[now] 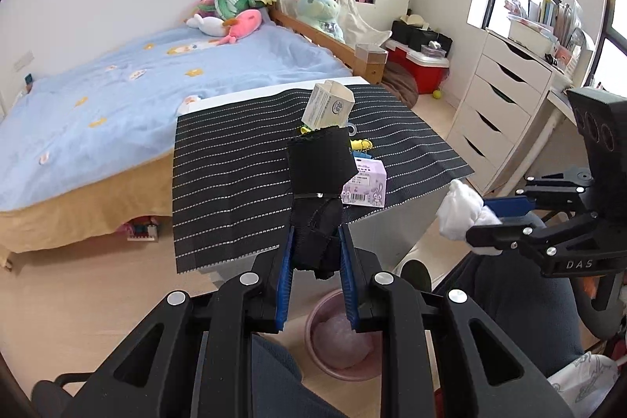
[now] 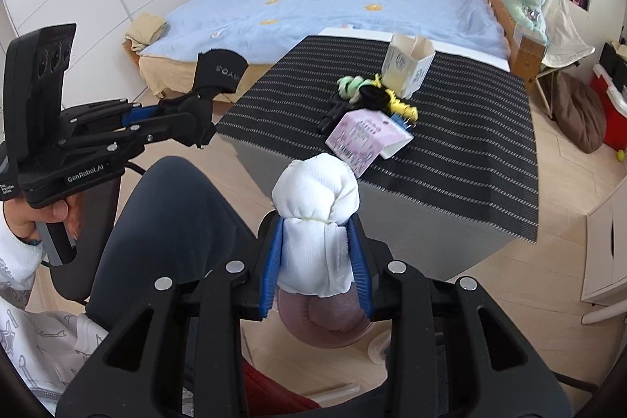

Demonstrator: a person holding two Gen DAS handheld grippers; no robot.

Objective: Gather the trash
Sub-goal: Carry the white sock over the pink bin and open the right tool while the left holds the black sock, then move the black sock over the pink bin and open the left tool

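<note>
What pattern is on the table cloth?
Table cloth: black with thin white dashed stripes, clearest in the right wrist view.

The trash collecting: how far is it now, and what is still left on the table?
Nothing looks binned yet, though the pink bin below holds something unclear. In hand: the left tool grips a black cloth piece, the right tool a white cloth bundle. Left on the striped mat: open carton, purple box, small items.

Between the blue-padded left gripper (image 1: 316, 263) fingers sits a black fabric strap (image 1: 318, 179); the right gripper (image 2: 318, 253) pinches a white cloth bundle (image 2: 315, 218). Ahead lie a black mat with white dashed stripes (image 1: 235, 159), a lilac rabbit-print carton (image 1: 364, 185) and a cream carton (image 2: 409, 65).
</note>
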